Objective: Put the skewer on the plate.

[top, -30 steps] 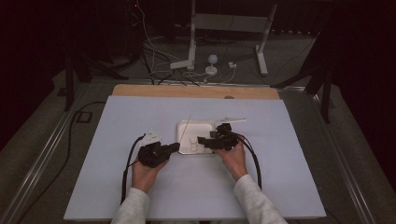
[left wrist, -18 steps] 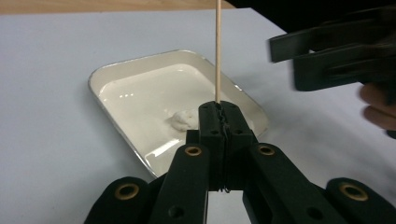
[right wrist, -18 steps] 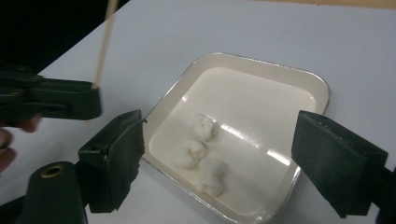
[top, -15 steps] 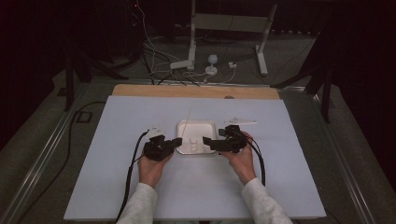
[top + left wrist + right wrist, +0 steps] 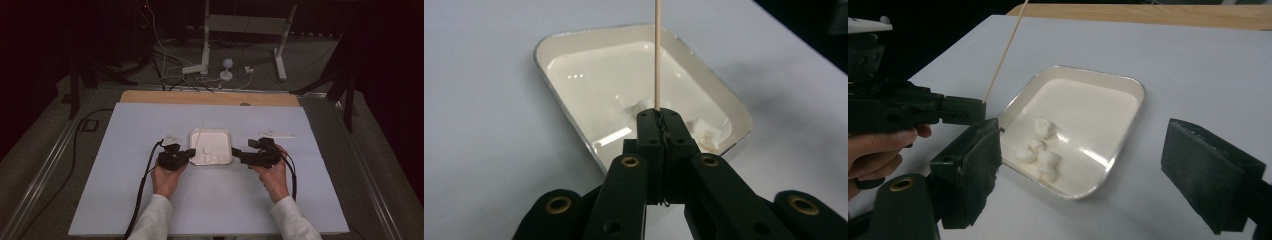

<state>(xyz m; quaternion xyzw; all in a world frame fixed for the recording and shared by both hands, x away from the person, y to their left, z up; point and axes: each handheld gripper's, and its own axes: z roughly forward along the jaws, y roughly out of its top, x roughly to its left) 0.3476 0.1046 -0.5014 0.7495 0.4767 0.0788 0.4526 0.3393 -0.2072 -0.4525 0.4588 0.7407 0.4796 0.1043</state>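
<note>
A shallow white tray (image 5: 195, 134) sits mid-table with three white lumps (image 5: 210, 156) in its near part. My left gripper (image 5: 189, 154) is at the tray's left edge, shut on a thin wooden skewer (image 5: 657, 50) that rises straight from its jaws (image 5: 659, 117) over the tray (image 5: 544, 45). My right gripper (image 5: 235, 154) is at the tray's right edge. Its jaws (image 5: 1088, 170) have opened wider in the last second and stand far apart with nothing between the pads. From there I see the lumps (image 5: 1043, 127), the tray (image 5: 1133, 87), the left gripper (image 5: 963, 111) and its skewer (image 5: 1005, 50).
A small white object (image 5: 172, 137) lies just beyond the left gripper. A flat white strip (image 5: 277, 134) lies beyond the right one. A wooden board (image 5: 210, 98) borders the table's far edge, with a stand and cables (image 5: 210, 65) on the floor behind.
The right hand has drawn back to the right, from over the tray to beside its right edge. The left hand has edged a little toward the tray with the skewer.
</note>
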